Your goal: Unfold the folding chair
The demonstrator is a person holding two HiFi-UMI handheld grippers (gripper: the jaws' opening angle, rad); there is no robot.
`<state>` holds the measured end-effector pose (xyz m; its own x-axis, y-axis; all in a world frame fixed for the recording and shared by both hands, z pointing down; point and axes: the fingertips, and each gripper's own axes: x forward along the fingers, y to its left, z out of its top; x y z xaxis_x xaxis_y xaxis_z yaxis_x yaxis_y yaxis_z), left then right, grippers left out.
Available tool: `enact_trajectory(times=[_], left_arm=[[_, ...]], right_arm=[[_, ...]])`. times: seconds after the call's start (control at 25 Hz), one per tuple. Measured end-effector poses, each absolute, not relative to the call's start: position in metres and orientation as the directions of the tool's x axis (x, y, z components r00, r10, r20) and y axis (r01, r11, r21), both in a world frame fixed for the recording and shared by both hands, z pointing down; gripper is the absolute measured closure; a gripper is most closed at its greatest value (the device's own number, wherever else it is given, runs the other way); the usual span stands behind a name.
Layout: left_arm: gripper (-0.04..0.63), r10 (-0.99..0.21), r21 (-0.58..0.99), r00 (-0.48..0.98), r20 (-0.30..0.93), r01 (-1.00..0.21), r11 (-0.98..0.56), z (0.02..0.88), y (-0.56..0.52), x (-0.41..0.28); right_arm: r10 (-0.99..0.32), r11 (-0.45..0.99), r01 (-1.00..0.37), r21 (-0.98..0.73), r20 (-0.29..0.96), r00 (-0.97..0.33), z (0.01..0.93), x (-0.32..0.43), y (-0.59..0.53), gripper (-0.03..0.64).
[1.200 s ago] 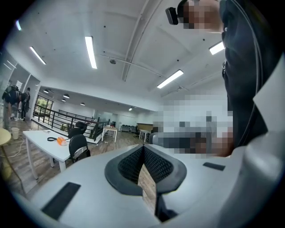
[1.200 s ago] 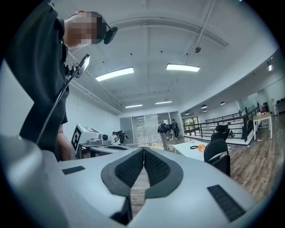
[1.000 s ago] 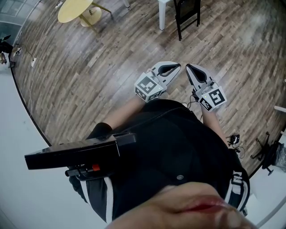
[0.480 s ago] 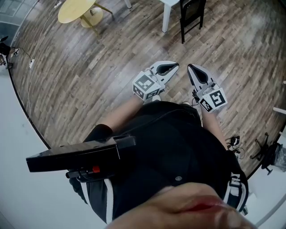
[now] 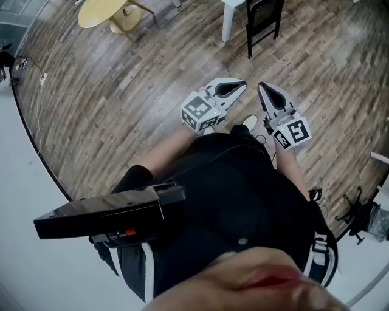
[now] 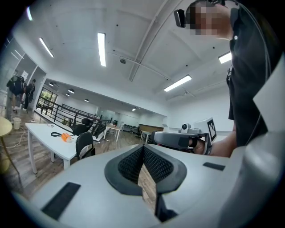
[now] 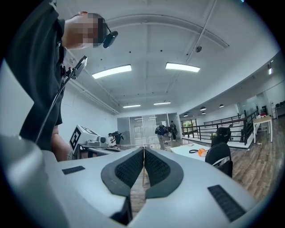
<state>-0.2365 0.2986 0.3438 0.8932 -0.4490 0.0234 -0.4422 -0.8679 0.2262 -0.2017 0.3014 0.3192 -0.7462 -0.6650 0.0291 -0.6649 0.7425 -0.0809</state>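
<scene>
Black folding chair: dark frame with thin legs, standing on the wood floor at the far end of the head view, just right of a white table leg.
Chair location: well apart from both grippers, far beyond their tips; neither gripper touches it.
Chair state: cannot tell whether it is folded or opened out; it is small and seen from steeply above.
Left gripper: 2 jaws clenched, ribbed pads meeting at the tip, nothing between them; only floor shows through the slit below.
Right gripper: 2 jaws pressed together, pads in contact along a thin line, holding nothing.
Gripper relation: side by side and near each other, both pointing toward the far end where the chair stands.
Cut off: the chair's upper part runs past the top edge of the head view; a yellow round table at the far left is also clipped.
Hidden: the person's dark shirt covers the near floor and most of both forearms.
Hard to make out: distant figures in the right gripper view.
</scene>
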Motion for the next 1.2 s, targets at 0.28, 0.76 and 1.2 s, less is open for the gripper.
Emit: enact_trajectory(times=[0.28,0.76,1.2], left_arm=[[0.591,-0.481,0.203,0.876,0.033,-0.477,-0.855,0.337,0.249,-0.180],[0.591,-0.551,0.187,0.832,0.058,-0.552,-0.813,0.334,0.178,-0.091],[0.591,-0.543,0.221,0.836,0.074,-0.545,-0.809,0.344,0.124,-0.073]], right_arm=[[-0.621,0.780,-0.620,-0.081,0.013,-0.784,0.316,-0.151,0.250,0.609],[-0.545,0.835,-0.543,-0.093,0.000,-0.838,0.320,-0.065,0.182,0.609],[-0.538,0.837,-0.536,-0.109,0.009,-0.843,0.333,-0.051,0.123,0.609]])
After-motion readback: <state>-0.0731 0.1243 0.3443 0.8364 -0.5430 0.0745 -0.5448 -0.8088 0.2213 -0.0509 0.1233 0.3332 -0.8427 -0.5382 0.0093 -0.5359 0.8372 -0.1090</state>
